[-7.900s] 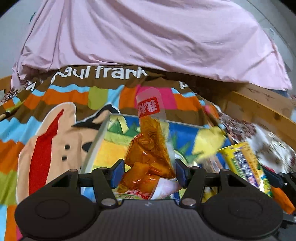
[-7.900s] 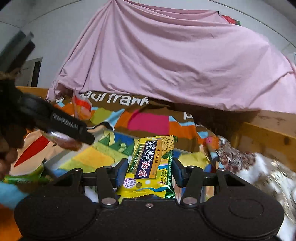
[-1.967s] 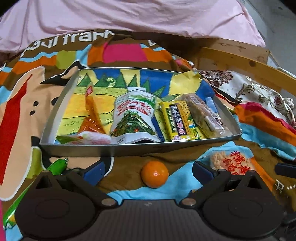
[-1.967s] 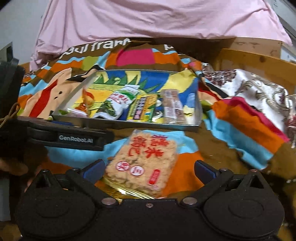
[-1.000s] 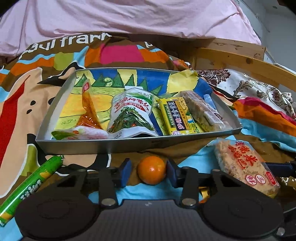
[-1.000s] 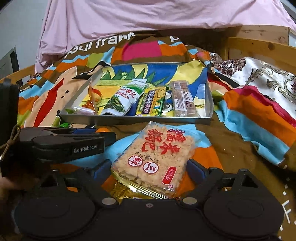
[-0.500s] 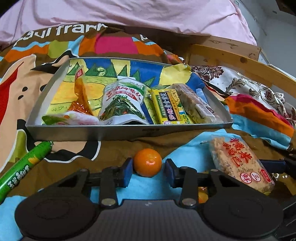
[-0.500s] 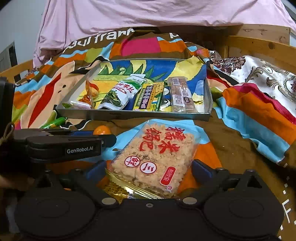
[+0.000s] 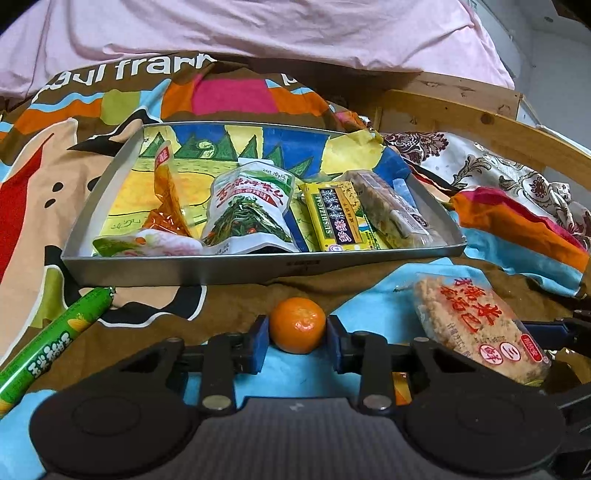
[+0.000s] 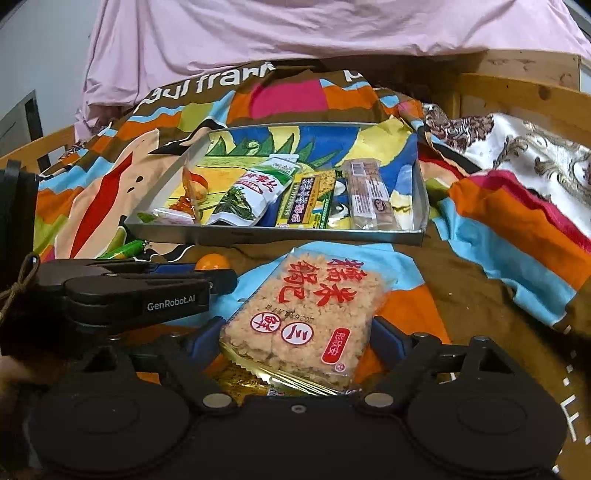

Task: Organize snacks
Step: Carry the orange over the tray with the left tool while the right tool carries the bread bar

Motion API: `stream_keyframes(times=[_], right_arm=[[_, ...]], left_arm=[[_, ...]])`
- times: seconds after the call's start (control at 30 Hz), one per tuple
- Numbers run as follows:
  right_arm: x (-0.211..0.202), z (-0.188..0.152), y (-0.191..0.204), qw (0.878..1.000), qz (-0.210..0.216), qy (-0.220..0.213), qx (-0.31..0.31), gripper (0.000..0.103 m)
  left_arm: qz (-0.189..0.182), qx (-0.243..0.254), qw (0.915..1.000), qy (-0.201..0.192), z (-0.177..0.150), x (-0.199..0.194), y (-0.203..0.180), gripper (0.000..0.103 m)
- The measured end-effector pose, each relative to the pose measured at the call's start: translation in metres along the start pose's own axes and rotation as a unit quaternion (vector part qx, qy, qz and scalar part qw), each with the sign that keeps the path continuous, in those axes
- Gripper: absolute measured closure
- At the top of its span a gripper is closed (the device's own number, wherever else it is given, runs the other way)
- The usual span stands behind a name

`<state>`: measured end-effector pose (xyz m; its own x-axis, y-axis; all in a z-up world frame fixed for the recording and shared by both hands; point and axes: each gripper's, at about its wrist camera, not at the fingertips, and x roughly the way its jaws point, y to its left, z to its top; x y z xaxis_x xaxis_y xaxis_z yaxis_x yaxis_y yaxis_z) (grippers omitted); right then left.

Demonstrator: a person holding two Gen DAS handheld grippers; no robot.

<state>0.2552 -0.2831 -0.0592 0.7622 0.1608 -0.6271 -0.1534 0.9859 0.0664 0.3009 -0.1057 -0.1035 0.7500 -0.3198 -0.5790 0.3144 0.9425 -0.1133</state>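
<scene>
left gripper (image 9: 297, 338): your jaws have just been closing on the mandarin (image 9: 297, 325); the blue pads now touch it on both sides, so you are pinching it.
mandarin: on the bedspread (image 9: 236, 295), just in front of the tray's near wall and not inside the tray.
right gripper (image 10: 295, 341): your jaws have just been closing but stand wide; the rice cracker pack (image 10: 306, 314) lies between the pads, and you cannot tell whether they press on it.
rice cracker pack: in front of the tray (image 10: 280, 236), towards its right end, flat on the bedspread.
tray: metal, shallow, lined with a painted picture; it sits on the bedspread ahead of both your grippers.
inside the tray, left to right: orange packet (image 9: 168, 199), white-green pouch (image 9: 249, 210), yellow-green bar (image 9: 336, 218), clear-wrapped bar (image 9: 391, 210).
green sausage stick (image 9: 51, 339): outside the tray, off its near left corner.
pink sheet (image 9: 258, 29): beyond the tray's far side.
</scene>
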Motion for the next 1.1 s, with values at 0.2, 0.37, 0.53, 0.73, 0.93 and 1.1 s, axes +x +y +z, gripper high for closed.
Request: stream_keyframes(times=[0.2, 0.37, 0.53, 0.73, 0.93, 1.1], right_arm=[[-0.002, -0.003, 0.011, 0.998, -0.017, -0.016, -0.057, 0.019], [-0.010, -0.006, 0.025, 0.990, -0.036, -0.046, -0.125, 0.019], [-0.020, -0.005, 0.029, 0.981, -0.054, -0.091, -0.160, 0.019], [-0.021, 0.003, 0.025, 0.973, -0.067, -0.139, -0.173, 0.019], [-0.008, 0.029, 0.010, 0.962, -0.084, -0.192, -0.173, 0.019], [0.018, 0.061, -0.014, 0.961, -0.079, -0.219, -0.148, 0.019]], left_arm=[[0.004, 0.007, 1.0000, -0.005, 0.003, -0.012, -0.004, 0.067], [0.009, 0.006, 0.9999, -0.010, 0.009, -0.023, -0.005, 0.067], [0.019, 0.000, 0.9995, -0.024, 0.018, -0.035, -0.006, 0.067], [0.033, -0.009, 0.9982, -0.049, 0.037, -0.048, -0.007, 0.067], [0.047, -0.017, 0.9959, -0.075, 0.069, -0.046, -0.003, 0.067], [0.053, -0.021, 0.9940, -0.093, 0.101, -0.027, -0.001, 0.067]])
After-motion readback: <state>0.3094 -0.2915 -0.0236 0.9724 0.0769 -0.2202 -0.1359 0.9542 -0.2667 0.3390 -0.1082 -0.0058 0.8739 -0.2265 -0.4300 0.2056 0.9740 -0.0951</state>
